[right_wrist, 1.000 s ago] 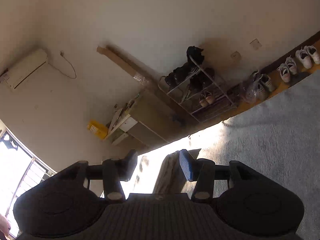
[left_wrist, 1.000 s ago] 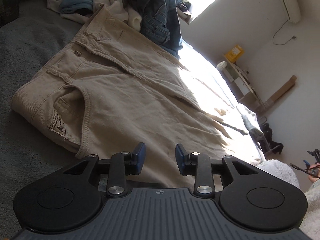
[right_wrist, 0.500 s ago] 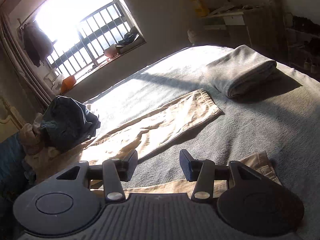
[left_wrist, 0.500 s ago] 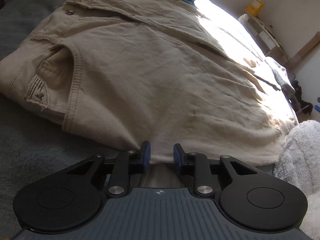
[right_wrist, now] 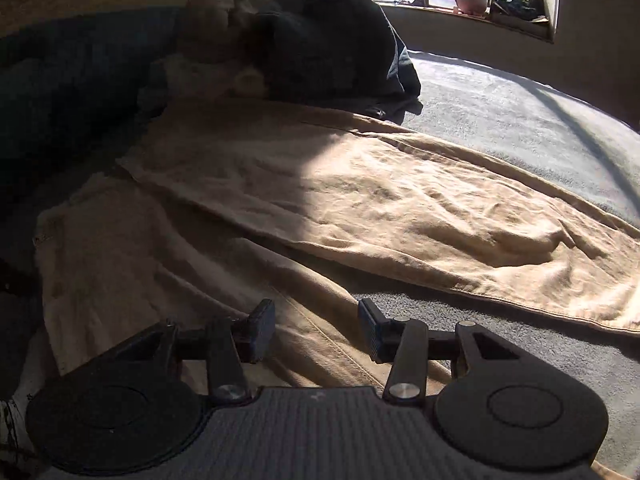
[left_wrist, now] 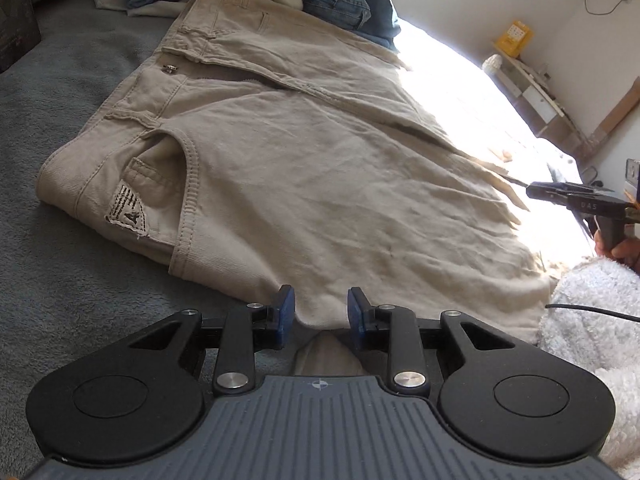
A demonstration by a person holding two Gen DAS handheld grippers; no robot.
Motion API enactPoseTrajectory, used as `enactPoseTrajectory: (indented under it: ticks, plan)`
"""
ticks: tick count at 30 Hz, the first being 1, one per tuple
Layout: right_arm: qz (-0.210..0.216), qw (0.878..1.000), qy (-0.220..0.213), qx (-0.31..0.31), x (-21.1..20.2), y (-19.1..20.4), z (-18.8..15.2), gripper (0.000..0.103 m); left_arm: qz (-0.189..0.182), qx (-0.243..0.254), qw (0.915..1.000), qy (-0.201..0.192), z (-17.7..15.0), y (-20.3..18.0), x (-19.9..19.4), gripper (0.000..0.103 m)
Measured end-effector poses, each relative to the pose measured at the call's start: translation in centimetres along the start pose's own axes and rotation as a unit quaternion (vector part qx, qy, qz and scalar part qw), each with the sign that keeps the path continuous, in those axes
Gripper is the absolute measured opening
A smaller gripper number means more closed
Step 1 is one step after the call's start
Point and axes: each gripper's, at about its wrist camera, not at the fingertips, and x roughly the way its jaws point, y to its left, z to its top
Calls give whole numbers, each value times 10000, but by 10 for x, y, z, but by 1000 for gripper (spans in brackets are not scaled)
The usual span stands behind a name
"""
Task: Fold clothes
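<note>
One pair of beige trousers (left_wrist: 304, 168) lies spread flat on the grey bedspread (left_wrist: 80, 280), two legs apart. The left gripper (left_wrist: 321, 312) straddles a lifted near-edge fold, jaws apart. The right gripper (right_wrist: 316, 330), jaws apart, hovers over the nearer leg (right_wrist: 160, 264). One pile of clothes (right_wrist: 320, 40) sits far left.

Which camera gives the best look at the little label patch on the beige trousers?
The left wrist view: the label patch sits sharp and well lit beside the front pocket of the trousers. In the right wrist view that end of the trousers is in deep shadow; no patch is visible.
</note>
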Motion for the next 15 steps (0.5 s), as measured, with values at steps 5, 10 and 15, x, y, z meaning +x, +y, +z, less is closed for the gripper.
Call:
enactPoseTrajectory:
  ticks: [5,10,15]
  plan:
    - [-192,9974,64,693,6,-27,-14,48,637,-738,9938,531,-4,30,6,24]
    - [-137,9930,-296,1132,-9,-46,-23,48,407,-378,9983,148,3,22,-34,28]
    - [-70,9928,-469,1103,-26,-57,-27,48,-188,-89,9994,-280,30,-1,-37,31]
